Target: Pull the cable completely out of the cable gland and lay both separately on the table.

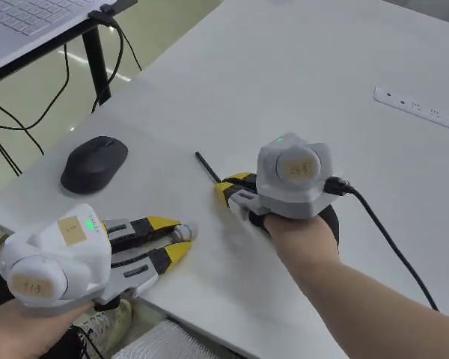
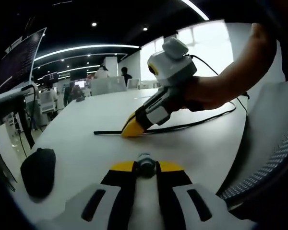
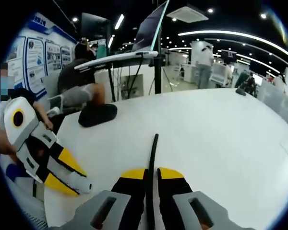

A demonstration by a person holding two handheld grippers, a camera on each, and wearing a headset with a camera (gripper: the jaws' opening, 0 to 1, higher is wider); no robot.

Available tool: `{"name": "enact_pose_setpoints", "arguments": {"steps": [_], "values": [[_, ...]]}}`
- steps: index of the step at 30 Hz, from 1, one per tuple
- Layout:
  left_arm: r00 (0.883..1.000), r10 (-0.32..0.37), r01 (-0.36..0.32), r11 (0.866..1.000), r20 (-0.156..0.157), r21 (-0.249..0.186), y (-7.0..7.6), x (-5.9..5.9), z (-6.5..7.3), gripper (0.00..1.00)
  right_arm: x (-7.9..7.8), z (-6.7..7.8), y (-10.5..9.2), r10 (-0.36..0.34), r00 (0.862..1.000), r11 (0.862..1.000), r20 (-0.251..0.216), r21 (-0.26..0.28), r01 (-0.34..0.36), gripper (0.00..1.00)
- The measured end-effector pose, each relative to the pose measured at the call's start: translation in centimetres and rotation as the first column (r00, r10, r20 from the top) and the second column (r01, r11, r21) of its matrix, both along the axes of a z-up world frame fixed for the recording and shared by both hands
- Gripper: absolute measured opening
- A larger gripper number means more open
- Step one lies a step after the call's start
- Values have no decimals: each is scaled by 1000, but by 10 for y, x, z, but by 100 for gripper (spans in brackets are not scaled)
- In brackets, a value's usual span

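Pinching cable gland (image 2: 145,160) in left gripper (image 1: 178,238), cable (image 3: 154,146) in right gripper (image 3: 152,173). Could roll gland off near tabletop (image 1: 299,75) edge when released.

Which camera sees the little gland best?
The left gripper view: the gland sits close up between the left gripper's tips. The head view shows it small and partly hidden; in the right gripper view, too small to tell.

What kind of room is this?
Probably a big open office or lab: a laptop beside the white table, a computer mouse on it, other people behind, long strip lights overhead.
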State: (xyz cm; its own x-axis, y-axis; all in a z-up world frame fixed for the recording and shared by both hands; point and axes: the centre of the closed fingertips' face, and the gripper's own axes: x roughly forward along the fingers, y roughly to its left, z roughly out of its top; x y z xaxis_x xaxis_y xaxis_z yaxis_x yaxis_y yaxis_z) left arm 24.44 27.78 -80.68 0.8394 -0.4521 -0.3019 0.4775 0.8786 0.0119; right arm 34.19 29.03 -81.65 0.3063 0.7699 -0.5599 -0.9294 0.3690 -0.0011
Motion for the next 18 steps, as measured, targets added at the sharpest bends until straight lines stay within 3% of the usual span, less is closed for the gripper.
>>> {"name": "enact_pose_setpoints", "arguments": {"steps": [3, 7, 11, 13, 16, 18], "values": [[999, 29, -29, 1000, 14, -3, 3, 2, 2, 27, 2, 1, -1, -15, 1000, 1000, 18, -4, 15, 19], [998, 55, -54, 998, 6, -34, 6, 3, 2, 49, 10, 2, -5, -52, 998, 999, 22, -7, 52, 30], [999, 36, -35, 998, 3, -56, 2, 2, 1, 72, 13, -1, -7, -86, 996, 996, -5, -1, 86, 57], [999, 31, -32, 998, -10, -63, 0, 3, -1, 84, 11, -1, -7, -87, 996, 996, 2, -7, 87, 63], [1000, 21, -23, 996, -23, -90, -4, 3, 3, 94, 12, -3, -14, -107, 994, 994, -19, -21, 106, 77], [1000, 16, -17, 996, -11, -82, -4, 4, 7, 99, 18, 4, -17, -147, 989, 988, -32, 46, 148, 94]]}}
